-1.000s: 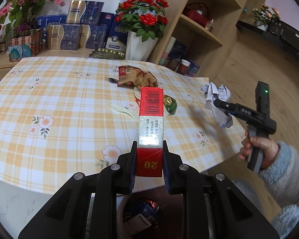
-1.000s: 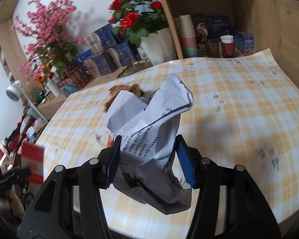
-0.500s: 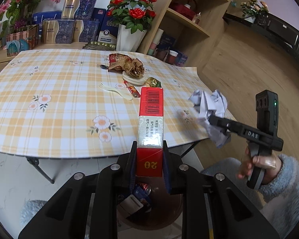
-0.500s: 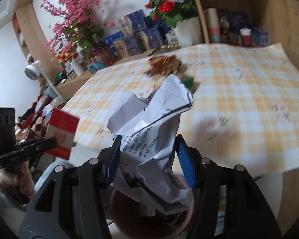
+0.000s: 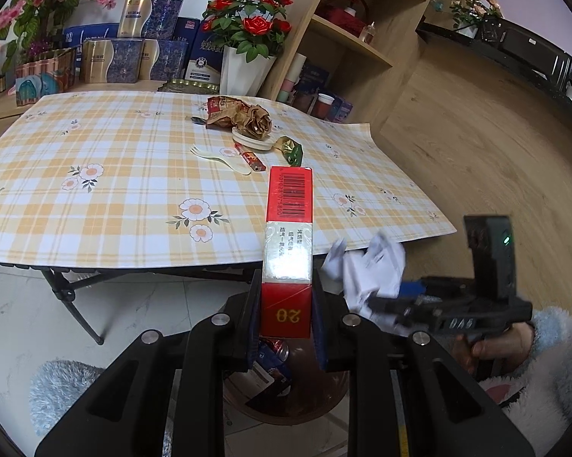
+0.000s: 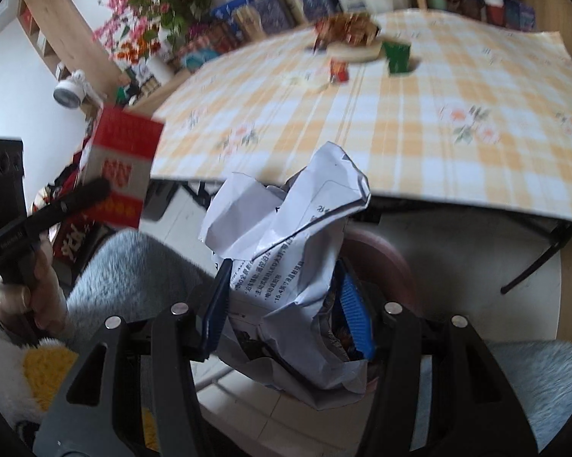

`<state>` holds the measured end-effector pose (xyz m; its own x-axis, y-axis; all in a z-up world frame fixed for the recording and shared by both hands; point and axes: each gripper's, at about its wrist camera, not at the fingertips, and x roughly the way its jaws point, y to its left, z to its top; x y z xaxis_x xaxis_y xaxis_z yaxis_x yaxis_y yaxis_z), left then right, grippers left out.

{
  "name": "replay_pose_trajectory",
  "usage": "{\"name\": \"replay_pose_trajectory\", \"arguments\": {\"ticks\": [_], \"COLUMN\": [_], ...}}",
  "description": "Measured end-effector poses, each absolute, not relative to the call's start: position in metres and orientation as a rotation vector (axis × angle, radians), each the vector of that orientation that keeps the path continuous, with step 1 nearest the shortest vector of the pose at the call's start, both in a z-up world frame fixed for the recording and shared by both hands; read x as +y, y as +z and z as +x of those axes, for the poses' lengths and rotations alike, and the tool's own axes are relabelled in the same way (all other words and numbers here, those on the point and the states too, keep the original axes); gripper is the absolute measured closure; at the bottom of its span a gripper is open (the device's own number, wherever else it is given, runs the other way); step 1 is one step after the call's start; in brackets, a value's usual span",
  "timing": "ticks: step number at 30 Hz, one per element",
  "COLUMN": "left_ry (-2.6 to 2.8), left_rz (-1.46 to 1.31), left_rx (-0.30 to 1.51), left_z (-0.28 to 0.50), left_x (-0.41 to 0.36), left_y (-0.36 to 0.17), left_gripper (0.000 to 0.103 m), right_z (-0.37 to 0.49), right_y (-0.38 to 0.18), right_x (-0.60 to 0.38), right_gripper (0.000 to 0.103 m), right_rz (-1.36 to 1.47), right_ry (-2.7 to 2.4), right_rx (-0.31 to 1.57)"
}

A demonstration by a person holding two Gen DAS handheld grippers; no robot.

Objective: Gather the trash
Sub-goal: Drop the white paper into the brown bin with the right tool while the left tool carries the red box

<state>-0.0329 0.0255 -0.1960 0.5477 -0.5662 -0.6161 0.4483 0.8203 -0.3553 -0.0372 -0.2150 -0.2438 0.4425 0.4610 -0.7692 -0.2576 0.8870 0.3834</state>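
Note:
My left gripper (image 5: 286,316) is shut on a red cigarette box (image 5: 288,236) and holds it above a brown trash bin (image 5: 286,392) on the floor in front of the table. My right gripper (image 6: 289,304) is shut on a crumpled white paper (image 6: 286,251), also over the bin (image 6: 381,259). In the left wrist view the paper (image 5: 369,270) and right gripper (image 5: 392,304) sit just right of the box. The box also shows in the right wrist view (image 6: 122,163). On the table (image 5: 95,198) lie a brown wrapper (image 5: 240,114), a green wrapper (image 5: 289,148), a plastic fork (image 5: 221,158) and a red lighter (image 5: 250,156).
A white vase of red roses (image 5: 244,57) and gift boxes (image 5: 133,53) stand behind the table. A wooden shelf (image 5: 347,42) is at the right. The table's folding legs (image 5: 69,297) stand near the bin. A fluffy grey thing (image 5: 65,388) lies on the floor at the left.
Both grippers have pulled back off the table and come down over the trash bin, each still holding its item. The paper now sits close beside the cigarette box.

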Motion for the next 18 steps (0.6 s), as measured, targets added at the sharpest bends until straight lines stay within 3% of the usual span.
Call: {"name": "replay_pose_trajectory", "arguments": {"ticks": [11, 18], "left_ry": [-0.600, -0.603], "left_rz": [-0.180, -0.182], "left_rx": [0.819, 0.835], "left_z": [-0.030, -0.028], "left_x": [0.026, 0.024], "left_y": [-0.210, -0.216], "left_gripper": [0.081, 0.081], "right_z": [-0.018, -0.007], "right_y": [-0.281, -0.287], "right_x": [-0.201, -0.207], "right_gripper": [0.047, 0.041], "right_rz": [0.195, 0.241], "right_ry": [0.411, 0.370], "right_rx": [1.185, 1.209]}}
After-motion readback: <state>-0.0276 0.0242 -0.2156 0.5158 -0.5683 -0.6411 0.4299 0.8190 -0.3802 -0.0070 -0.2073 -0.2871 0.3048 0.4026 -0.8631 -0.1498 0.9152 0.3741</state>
